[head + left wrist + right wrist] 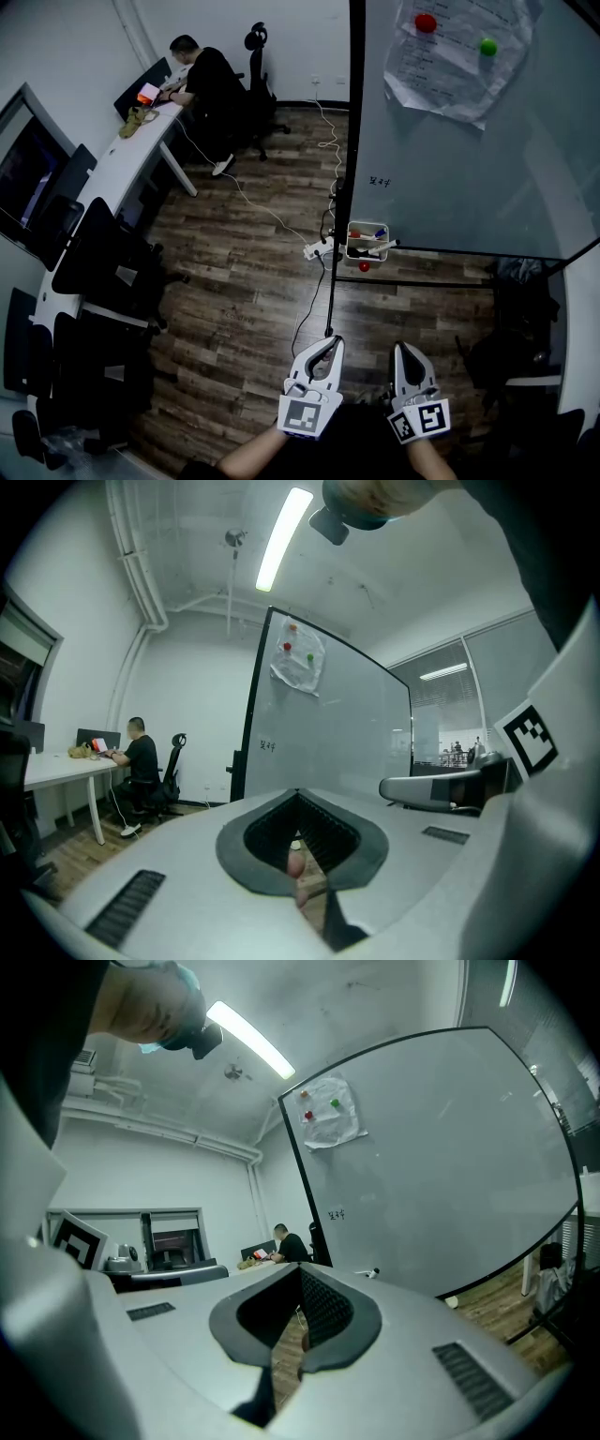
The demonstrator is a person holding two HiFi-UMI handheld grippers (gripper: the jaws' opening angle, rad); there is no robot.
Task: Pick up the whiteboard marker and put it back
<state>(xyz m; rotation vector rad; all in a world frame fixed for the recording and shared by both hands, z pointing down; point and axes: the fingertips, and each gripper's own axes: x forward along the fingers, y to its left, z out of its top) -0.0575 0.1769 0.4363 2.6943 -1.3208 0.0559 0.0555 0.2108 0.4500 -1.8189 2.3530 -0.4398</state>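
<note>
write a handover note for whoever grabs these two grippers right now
Left gripper: shut, nothing between the jaws, held low and level.
Right gripper: shut, empty, beside the left one.
Things: the markers sit in the white holder at the lower left corner of the whiteboard, well ahead of both grippers across the wood floor.
Done: no marker is out of the holder; these views cannot tell whether one was already taken and returned.
Left: if not, step up to the board, lift a marker from the holder and put it back.
</note>
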